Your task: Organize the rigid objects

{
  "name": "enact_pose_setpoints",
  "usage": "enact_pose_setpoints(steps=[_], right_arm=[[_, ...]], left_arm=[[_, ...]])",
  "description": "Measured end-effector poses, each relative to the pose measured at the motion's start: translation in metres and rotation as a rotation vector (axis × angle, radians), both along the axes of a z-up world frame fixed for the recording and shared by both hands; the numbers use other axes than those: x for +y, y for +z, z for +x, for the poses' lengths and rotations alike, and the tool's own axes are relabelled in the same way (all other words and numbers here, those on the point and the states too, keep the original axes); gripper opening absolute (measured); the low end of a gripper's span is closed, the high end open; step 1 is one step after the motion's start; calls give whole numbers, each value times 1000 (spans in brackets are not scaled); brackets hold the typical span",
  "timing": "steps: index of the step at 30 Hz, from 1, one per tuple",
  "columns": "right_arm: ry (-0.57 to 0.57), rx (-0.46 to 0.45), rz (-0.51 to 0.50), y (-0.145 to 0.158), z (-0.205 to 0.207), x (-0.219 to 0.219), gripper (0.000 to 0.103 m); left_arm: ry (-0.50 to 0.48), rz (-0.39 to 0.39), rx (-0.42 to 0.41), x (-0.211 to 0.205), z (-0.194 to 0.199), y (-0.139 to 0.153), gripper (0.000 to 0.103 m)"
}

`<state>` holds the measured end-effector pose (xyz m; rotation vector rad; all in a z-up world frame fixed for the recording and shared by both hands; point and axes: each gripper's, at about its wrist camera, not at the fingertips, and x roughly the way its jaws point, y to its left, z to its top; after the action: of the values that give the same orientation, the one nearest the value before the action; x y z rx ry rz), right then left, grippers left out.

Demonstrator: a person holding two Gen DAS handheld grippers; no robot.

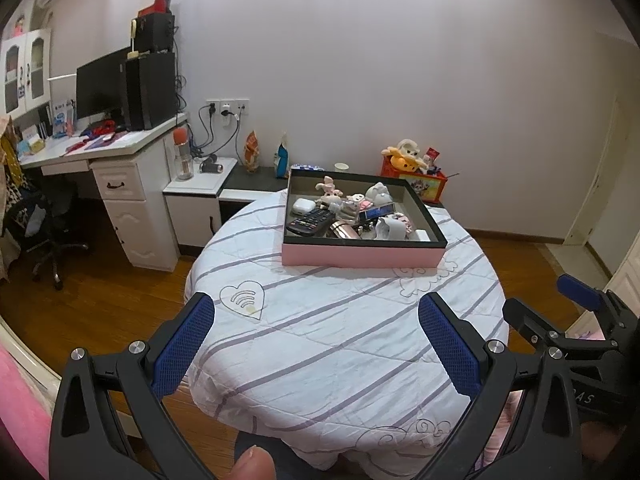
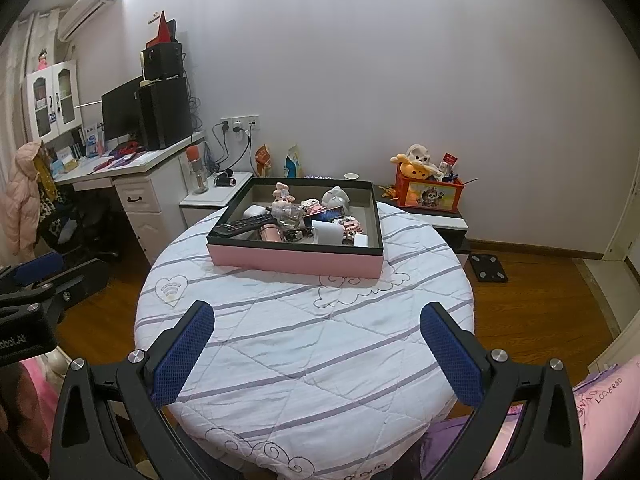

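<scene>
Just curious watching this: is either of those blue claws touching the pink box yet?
Apart. Both views show bare cloth between the pink box and the left gripper and right gripper.

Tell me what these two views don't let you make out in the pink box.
- Left wrist view: pink box items behind the black remote overlap; small pieces too small to identify.
- Right wrist view: box's near wall hides the floor under the white roll.
- Both grippers, left and right: handles cut off by bottom edge.

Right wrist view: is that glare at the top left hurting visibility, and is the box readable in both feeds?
Right wrist view: glare sits only over the white wall air conditioner; the pink shallow box with black rim is evenly lit. Left wrist view: no glare, box sharp, its small contents hard to tell apart. Both views: fisheye bending and dark corners.
</scene>
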<state>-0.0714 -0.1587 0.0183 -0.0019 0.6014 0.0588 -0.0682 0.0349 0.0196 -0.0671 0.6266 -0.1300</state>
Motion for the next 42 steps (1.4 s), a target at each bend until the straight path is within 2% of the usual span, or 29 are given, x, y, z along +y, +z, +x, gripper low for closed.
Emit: enact_pose_setpoints(steps=[38,42], right_arm=[[-3,13,13,-5,2,0,103],[-1,13,14,-5,1,1,103]], left_arm=[[-12,20,45,-3,9,-2,103],[-23,2,50,-1,10,-2,103]])
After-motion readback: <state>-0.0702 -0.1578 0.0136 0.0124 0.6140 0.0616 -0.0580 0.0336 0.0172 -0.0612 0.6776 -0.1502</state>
